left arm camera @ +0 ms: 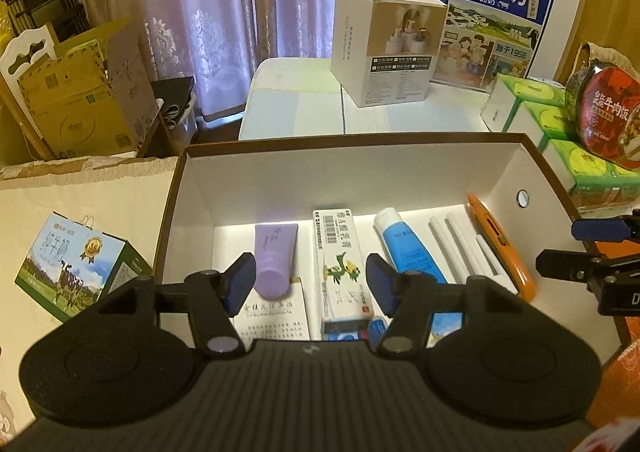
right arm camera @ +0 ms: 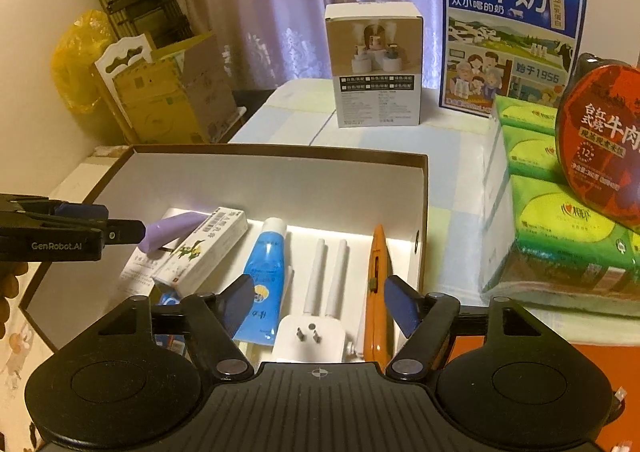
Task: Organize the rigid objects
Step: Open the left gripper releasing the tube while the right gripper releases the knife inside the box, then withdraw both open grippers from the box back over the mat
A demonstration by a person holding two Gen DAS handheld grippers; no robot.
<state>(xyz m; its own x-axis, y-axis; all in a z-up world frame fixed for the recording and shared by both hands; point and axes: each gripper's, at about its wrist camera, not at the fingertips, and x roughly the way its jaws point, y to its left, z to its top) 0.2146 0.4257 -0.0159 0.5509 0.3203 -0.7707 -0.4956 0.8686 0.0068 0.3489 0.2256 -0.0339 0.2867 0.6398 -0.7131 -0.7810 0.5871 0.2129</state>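
- Inside the open box, the task's things lie side by side, lengthwise: purple tube, white carton, blue tube, white plug-in repeater and orange utility knife, probably so each can be seen and reached.
- Left tool hovers wide over the purple tube and carton, holding nothing.
- Right tool, also wide and empty, hangs above the repeater (knife along the box wall).
- The box sits on the counter.

Purple tube, blue tube, orange cutter, white-lined brown box
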